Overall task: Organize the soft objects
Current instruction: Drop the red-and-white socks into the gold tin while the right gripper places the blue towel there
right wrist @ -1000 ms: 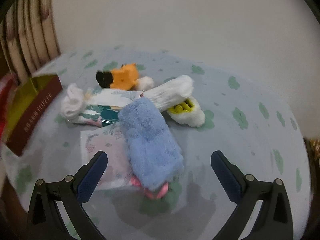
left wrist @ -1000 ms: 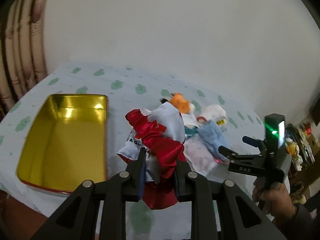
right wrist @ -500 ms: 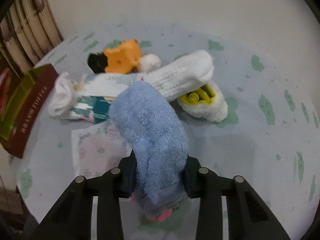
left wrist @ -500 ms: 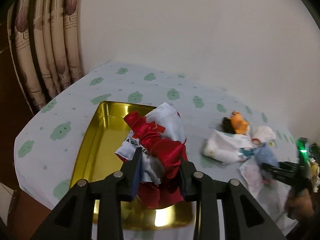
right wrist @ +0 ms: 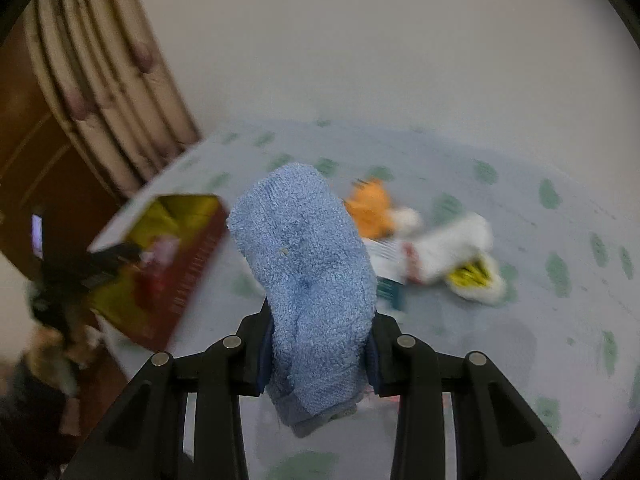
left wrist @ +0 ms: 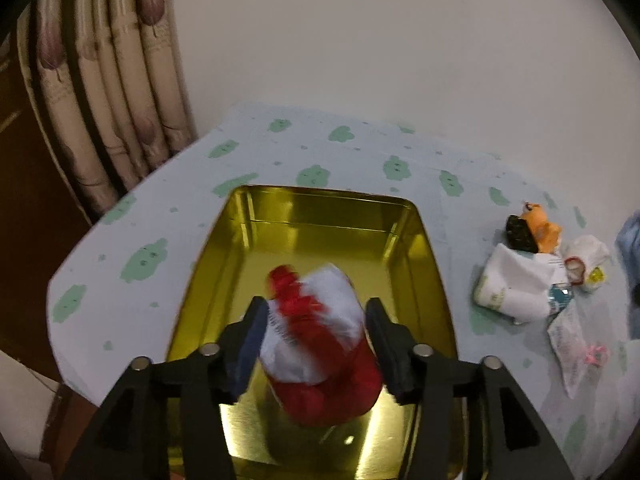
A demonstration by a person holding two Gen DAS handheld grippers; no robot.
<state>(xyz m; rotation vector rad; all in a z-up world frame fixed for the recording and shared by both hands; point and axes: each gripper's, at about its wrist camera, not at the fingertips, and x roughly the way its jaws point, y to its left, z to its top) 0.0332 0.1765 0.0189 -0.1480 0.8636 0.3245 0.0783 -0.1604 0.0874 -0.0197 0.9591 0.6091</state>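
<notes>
A red and white cloth bundle (left wrist: 320, 340) lies between the parted fingers of my left gripper (left wrist: 316, 344), over the gold tin (left wrist: 320, 216); the view is blurred and the fingers look loose beside it. My right gripper (right wrist: 318, 356) is shut on a blue fluffy towel roll (right wrist: 308, 272), held up above the table. Left on the table are an orange plush toy (right wrist: 370, 208), a white roll (right wrist: 452, 248) and a white and yellow sock (right wrist: 476, 280). The tin (right wrist: 188, 256) shows at the left in the right wrist view.
The table has a pale blue cloth with green spots (left wrist: 352, 160). Curtains (left wrist: 112, 80) hang at its far left corner. A white folded cloth (left wrist: 516, 284) and a printed paper packet (left wrist: 572, 340) lie right of the tin. A plain wall stands behind.
My left gripper moved over the tin and its fingers parted around the red and white bundle. My right gripper lifted the blue towel off the table and swung left.
</notes>
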